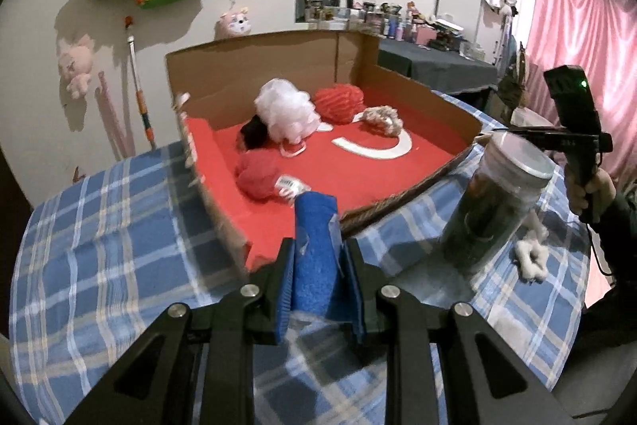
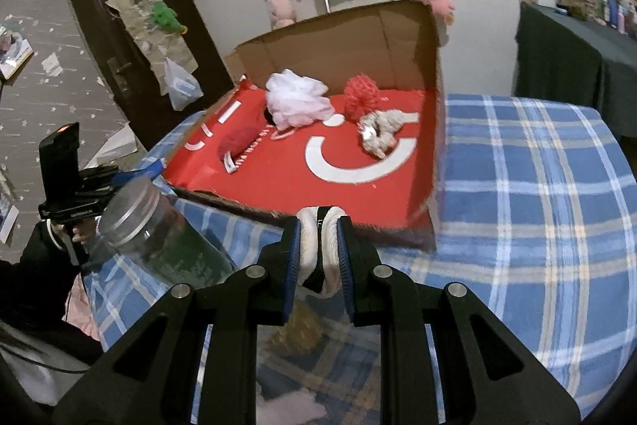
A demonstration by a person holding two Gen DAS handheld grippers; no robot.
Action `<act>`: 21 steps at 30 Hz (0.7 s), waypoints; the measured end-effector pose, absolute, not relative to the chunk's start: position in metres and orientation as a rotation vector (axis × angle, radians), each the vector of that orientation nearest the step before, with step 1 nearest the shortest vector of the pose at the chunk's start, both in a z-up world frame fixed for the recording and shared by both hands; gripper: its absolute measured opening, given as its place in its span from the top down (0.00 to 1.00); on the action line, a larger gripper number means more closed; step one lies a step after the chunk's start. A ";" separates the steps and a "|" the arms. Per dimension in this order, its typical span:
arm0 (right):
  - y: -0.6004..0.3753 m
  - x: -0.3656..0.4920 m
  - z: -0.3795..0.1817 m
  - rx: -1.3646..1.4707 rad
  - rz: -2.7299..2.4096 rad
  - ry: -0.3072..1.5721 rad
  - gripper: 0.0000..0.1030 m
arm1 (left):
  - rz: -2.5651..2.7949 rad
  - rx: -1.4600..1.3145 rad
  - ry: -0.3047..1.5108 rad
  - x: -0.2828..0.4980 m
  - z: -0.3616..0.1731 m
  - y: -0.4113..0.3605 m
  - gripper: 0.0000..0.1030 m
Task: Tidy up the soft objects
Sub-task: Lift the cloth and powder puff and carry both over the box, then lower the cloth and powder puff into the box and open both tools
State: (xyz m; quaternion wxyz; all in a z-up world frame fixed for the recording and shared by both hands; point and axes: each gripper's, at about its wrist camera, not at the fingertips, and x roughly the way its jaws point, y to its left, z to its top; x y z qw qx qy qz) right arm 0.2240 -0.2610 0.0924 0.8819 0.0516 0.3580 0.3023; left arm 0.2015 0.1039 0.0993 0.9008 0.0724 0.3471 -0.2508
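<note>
Two grippers clamped: left gripper [image 1: 318,257] pinching blue sponge [image 1: 316,237]; right gripper [image 2: 317,253] squeezing white sock [image 2: 320,245]

The left gripper [image 1: 318,257], a black two-finger tool with blue pads, is pointed forward and downward. Its jaws are closed on a rolled blue towel-like cloth [image 1: 316,245], which is pressed between the pads and protrudes past the fingertips. The right gripper [image 2: 317,249], of the same black build with blue pads, is likewise angled downward. Its jaws are clamped on a soft white item with a black band [image 2: 318,245], squeezed between the pads. In the left wrist view, the right tool's handle is gripped by the person's right hand [image 1: 589,186]; a dark sleeve is seen below it. In the right wrist view, the left hand [image 2: 79,236] is partly seen on the other handle.
</note>
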 end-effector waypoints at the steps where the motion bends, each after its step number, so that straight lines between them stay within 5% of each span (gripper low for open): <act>1: -0.258 0.227 0.095 0.097 0.637 0.746 0.83 | -0.529 0.150 0.718 0.205 0.102 0.099 0.75; 21: -0.148 0.343 0.108 -0.138 0.693 0.868 0.83 | -0.553 0.248 0.913 0.321 0.106 0.000 0.75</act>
